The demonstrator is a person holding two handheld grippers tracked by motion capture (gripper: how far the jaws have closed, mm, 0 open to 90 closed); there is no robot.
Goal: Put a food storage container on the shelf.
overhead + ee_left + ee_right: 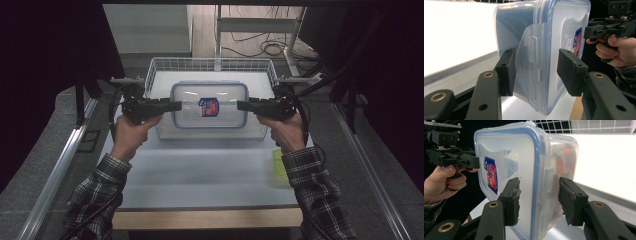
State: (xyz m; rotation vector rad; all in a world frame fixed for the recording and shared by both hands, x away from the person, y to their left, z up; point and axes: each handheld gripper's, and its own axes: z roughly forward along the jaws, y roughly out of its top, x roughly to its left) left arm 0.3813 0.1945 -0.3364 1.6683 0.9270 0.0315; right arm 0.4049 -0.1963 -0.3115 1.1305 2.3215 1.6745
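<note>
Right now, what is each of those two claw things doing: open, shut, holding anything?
Left gripper: jaws open around the side latch of the clear container, not clamped.
Right gripper: jaws open, straddling the container's other end, not gripping it.

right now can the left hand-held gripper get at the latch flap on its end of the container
Likely yes: the left hand-held gripper is open with its jaws straddling the latch flap of the container, and nothing sits between them.

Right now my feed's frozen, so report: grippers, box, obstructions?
Left gripper and right gripper open, jaws straddling the side latches of the lidded plastic box. Box over the wire basket. Nothing in the way.
</note>
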